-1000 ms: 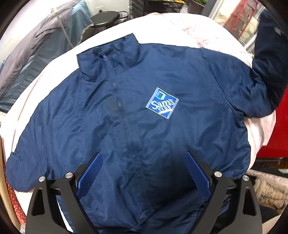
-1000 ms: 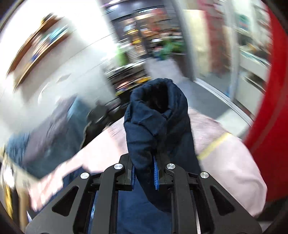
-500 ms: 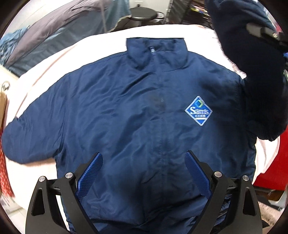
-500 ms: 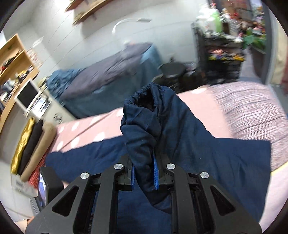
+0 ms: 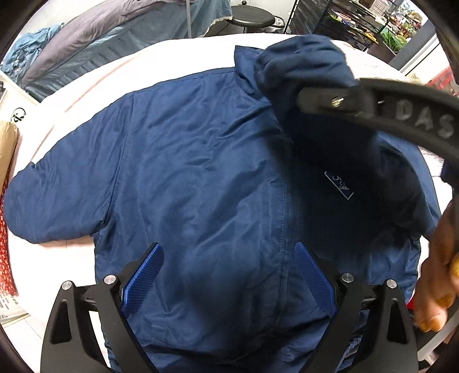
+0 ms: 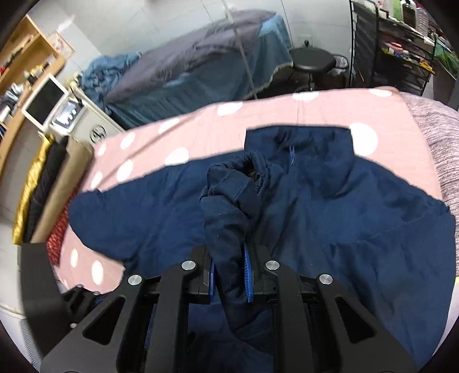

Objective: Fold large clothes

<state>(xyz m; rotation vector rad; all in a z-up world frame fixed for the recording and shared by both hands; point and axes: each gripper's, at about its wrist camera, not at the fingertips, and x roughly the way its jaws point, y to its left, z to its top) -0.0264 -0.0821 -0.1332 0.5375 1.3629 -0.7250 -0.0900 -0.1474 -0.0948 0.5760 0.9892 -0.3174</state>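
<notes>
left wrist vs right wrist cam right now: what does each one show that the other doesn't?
Only the left wrist view shows the chest logo patch, partly shadowed under the raised sleeve, the open left gripper above the jacket's lower front, and the person's hand.

Only the right wrist view shows the right gripper shut on the sleeve cuff, the polka-dot pink cover, and the monitor.

Both show the navy jacket spread flat, its collar, the grey-covered bed and the black stool.
</notes>
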